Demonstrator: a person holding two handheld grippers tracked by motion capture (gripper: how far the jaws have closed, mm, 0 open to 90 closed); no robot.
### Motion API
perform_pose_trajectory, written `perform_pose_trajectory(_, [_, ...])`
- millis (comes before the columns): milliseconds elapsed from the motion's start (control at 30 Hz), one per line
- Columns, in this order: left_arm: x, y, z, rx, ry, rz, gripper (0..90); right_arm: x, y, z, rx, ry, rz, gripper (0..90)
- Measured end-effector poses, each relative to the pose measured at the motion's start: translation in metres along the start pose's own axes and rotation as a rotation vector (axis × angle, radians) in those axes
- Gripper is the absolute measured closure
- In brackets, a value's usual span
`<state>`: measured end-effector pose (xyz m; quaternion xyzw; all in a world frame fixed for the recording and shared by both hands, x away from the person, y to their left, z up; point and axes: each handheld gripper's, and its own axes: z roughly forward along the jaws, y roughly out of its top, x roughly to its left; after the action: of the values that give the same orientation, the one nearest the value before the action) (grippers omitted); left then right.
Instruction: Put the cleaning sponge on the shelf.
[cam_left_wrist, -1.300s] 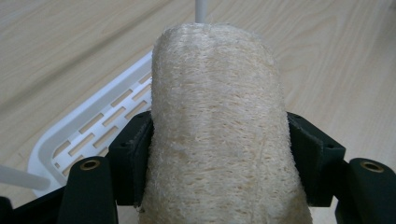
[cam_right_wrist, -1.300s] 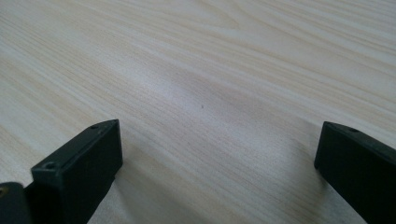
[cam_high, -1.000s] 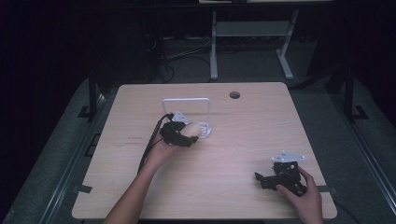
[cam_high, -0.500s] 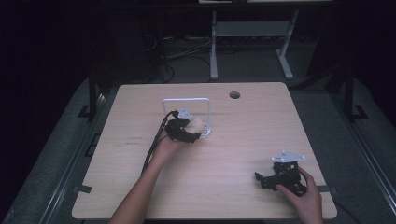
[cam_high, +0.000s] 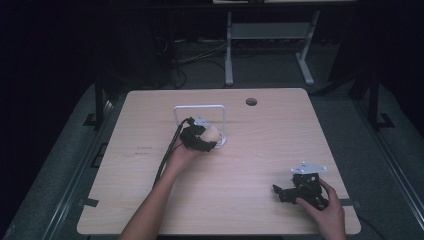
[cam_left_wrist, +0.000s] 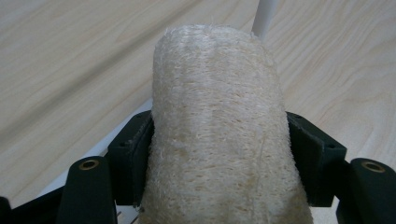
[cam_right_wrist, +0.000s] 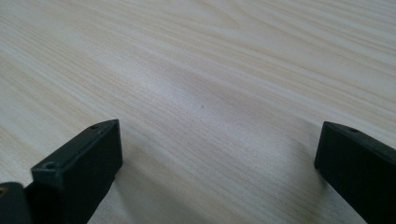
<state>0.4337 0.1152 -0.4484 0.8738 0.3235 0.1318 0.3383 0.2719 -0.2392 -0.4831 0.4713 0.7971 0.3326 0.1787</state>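
Note:
A cream, fibrous loofah sponge (cam_left_wrist: 217, 130) stands clamped between the jaws of my left gripper (cam_left_wrist: 219, 149). From above, the left gripper (cam_high: 205, 139) holds the loofah (cam_high: 212, 133) just in front of a white wire stand (cam_high: 199, 107) near the middle of the table. One white post of that stand (cam_left_wrist: 265, 17) rises behind the loofah. My right gripper (cam_high: 284, 192) rests low at the table's front right, held by a hand, its jaws wide apart over bare wood. In the right gripper view its jaws stand open (cam_right_wrist: 217, 163) with nothing between them.
The light wooden table (cam_high: 260, 150) has a round cable hole (cam_high: 251, 102) at the back right. A black cable (cam_high: 167, 157) trails from the left gripper toward the front. A grey metal frame (cam_high: 270, 35) stands on the floor behind the table.
The left gripper with the loofah has edged slightly right and forward beside the wire stand. The right gripper has stayed where it was.

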Motion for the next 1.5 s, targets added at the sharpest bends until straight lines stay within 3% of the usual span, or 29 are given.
perform_pose_trajectory(267, [0.001,-0.001,0.002,0.007,-0.006,-0.006,27.5,0.0,0.0,0.0,0.0,0.0,0.0,0.7])
perform_pose_trajectory(533, [0.002,0.0,-0.004,-0.018,-0.004,-0.031,21.5,0.0,0.0,0.0,0.0,0.0,0.0,0.7])
perform_pose_trajectory(1100, [-0.007,0.008,-0.044,-0.091,0.004,-0.034,23.7,0.0,0.0,0.0,0.0,0.0,0.0,0.7])
perform_pose_trajectory(1333, [-0.012,0.004,-0.069,-0.131,-0.011,-0.033,40.9,0.0,0.0,0.0,0.0,0.0,0.0,0.7])
perform_pose_trajectory(1500, [-0.019,0.0,-0.079,-0.136,-0.058,-0.037,68.1,0.0,0.0,0.0,0.0,0.0,0.0,0.7])
